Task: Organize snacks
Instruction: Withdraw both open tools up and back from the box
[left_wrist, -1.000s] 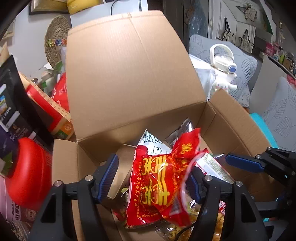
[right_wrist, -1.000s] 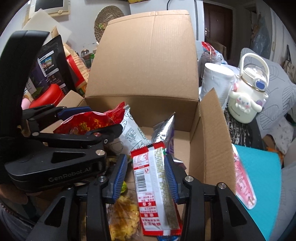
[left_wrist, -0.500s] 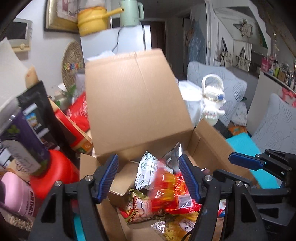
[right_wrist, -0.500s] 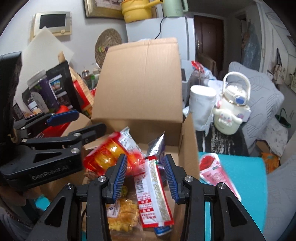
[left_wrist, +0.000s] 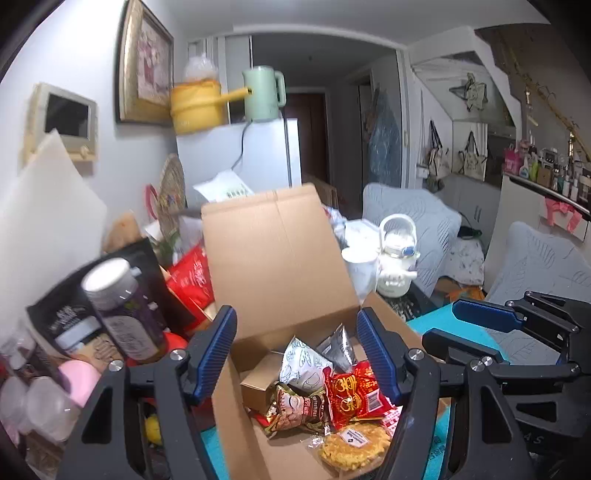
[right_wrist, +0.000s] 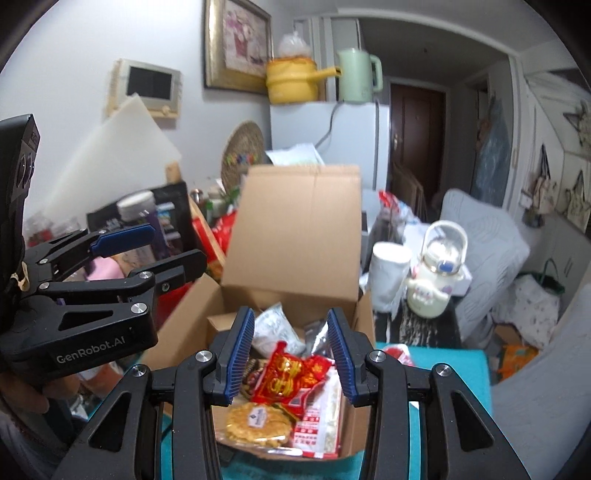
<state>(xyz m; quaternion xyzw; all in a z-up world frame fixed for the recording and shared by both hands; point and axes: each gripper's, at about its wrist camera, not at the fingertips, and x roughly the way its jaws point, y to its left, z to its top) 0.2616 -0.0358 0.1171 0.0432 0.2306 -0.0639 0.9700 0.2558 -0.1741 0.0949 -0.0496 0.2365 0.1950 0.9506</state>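
- The cardboard box (left_wrist: 280, 273) stood open on a teal surface (right_wrist: 443, 373), its tall back flap upright and blocking the view of whatever lay directly behind it.
- Inside the box lay the snacks: a red packet (left_wrist: 352, 391) with gold print on top, a brown nut packet (left_wrist: 295, 408) to its left, a clear bag of yellow crackers (left_wrist: 352, 448) at the front, and a white patterned packet (left_wrist: 304, 363) and a silver packet (left_wrist: 338, 345) toward the back.
- A red-and-white strip packet (right_wrist: 321, 417) lay along the box's right side in the right wrist view.
- The left gripper (left_wrist: 295, 354) hung above the box with its jaws spread wide and nothing between them.
- The right gripper (right_wrist: 291, 356) hung over the front of the box, jaws likewise apart and empty.
- To the left of the box crowded a purple jar (left_wrist: 122, 306) with a white lid, a black pouch (left_wrist: 66, 325), a pink object (left_wrist: 81, 376) and red bags (left_wrist: 192, 269).
- To the right stood a white cup (right_wrist: 388, 277) and a white kettle-shaped bottle (right_wrist: 437, 280), close together, just beside the box.
- Behind, a white fridge (right_wrist: 354, 140) carried a yellow pot (right_wrist: 291, 83) and a green kettle (right_wrist: 356, 75).
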